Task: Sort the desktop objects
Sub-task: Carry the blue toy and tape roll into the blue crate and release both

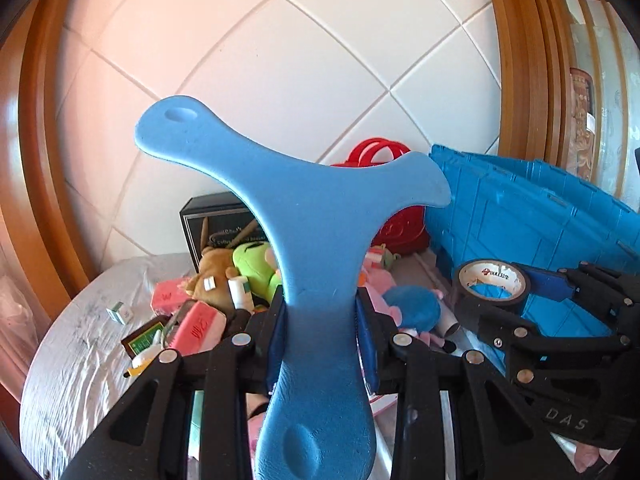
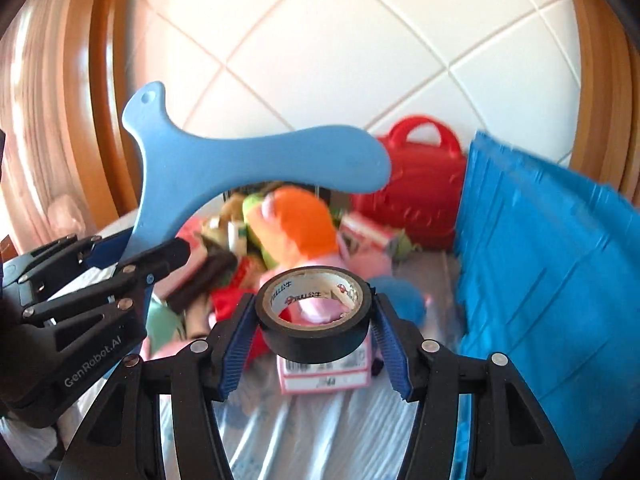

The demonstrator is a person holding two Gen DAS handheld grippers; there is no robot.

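Count of items in view, both wrist cameras.

Claws: 2, the left claw [image 1: 320,320] and the right claw [image 2: 314,320]. Blue three-armed foam boomerang [image 1: 304,216]: 1. Black tape roll [image 2: 314,316]: 1. Blue plastic crate [image 1: 532,216]: 1. Red handbag [image 2: 416,184]: 1. Black box [image 1: 212,220] at the back: 1. Plush toys told apart: 4, namely one brown [image 1: 214,272], one green [image 1: 256,264], one orange [image 2: 300,220], one pink with a blue part [image 1: 412,308]. Small white cube [image 1: 120,313] lying alone on the surface [image 1: 72,360]: 1. Pink packets [image 1: 200,324]: at least 2; remaining pile too tangled to count.
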